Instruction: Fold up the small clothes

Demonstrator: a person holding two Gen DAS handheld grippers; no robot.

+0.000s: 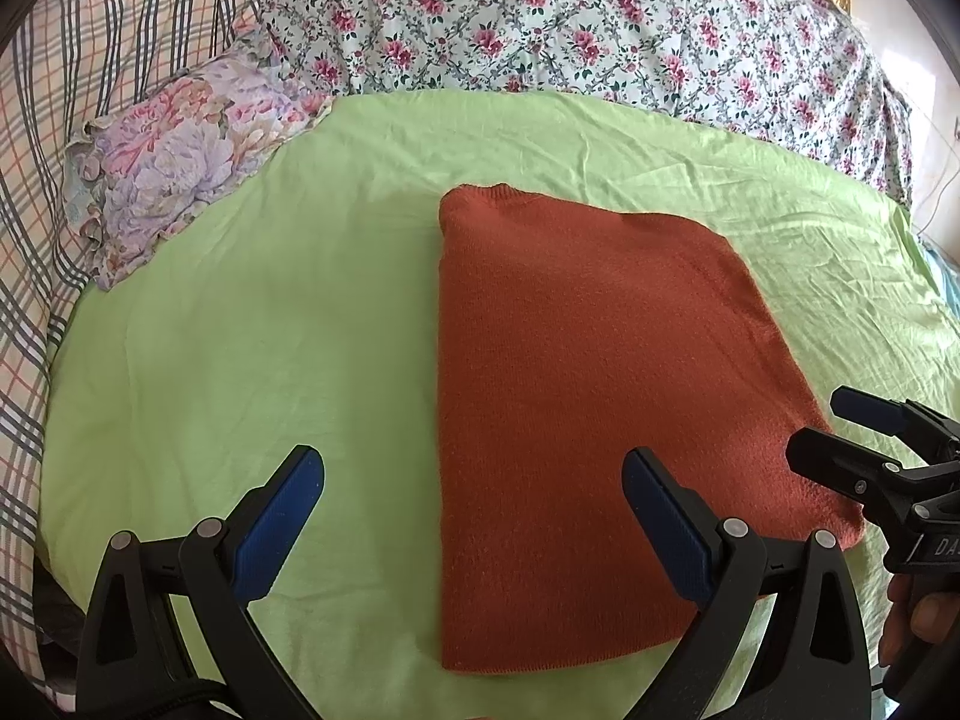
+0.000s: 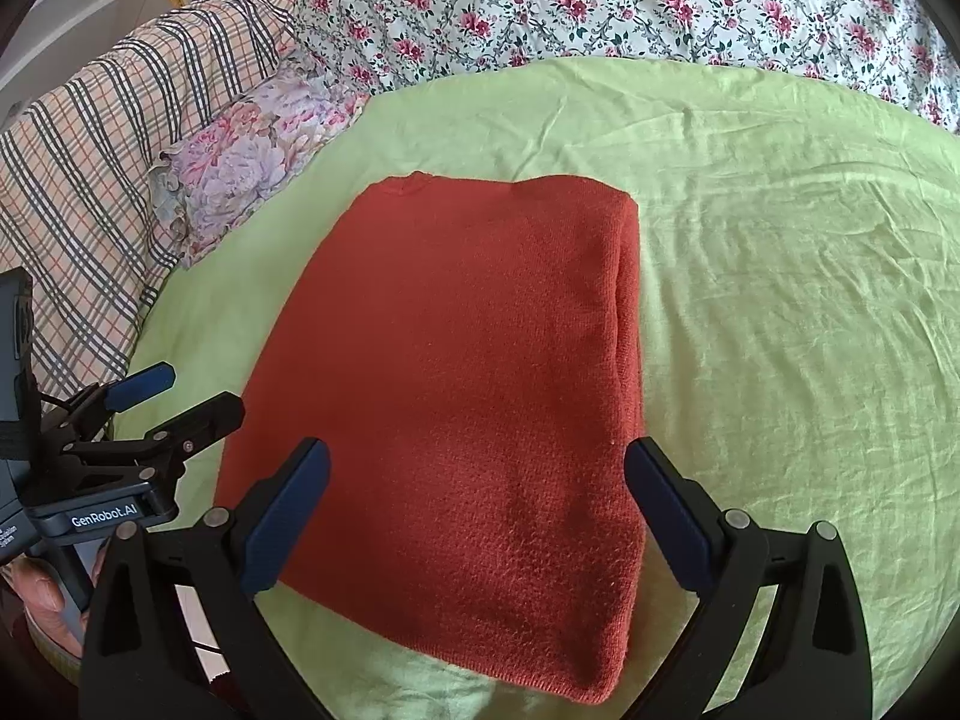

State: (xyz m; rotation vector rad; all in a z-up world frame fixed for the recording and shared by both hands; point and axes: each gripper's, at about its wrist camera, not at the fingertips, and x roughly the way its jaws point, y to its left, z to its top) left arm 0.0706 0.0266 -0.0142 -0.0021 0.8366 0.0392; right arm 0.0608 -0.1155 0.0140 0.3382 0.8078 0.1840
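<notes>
A rust-orange knitted garment [image 1: 576, 396] lies folded into a flat rectangle on the green sheet [image 1: 252, 324]; it also shows in the right wrist view [image 2: 462, 372]. My left gripper [image 1: 474, 474] is open and empty, hovering over the garment's near left edge. My right gripper [image 2: 477, 468] is open and empty, hovering over the garment's near right part. Each gripper shows in the other's view, the right one [image 1: 840, 426] at the garment's right corner, the left one [image 2: 186, 396] at its left edge.
A flowered quilt [image 1: 576, 18] is bunched along the far side. A plaid blanket [image 1: 72, 96] and a small floral pillow [image 1: 180, 150] lie at the far left. The green sheet [image 2: 792, 276] stretches wide to the right of the garment.
</notes>
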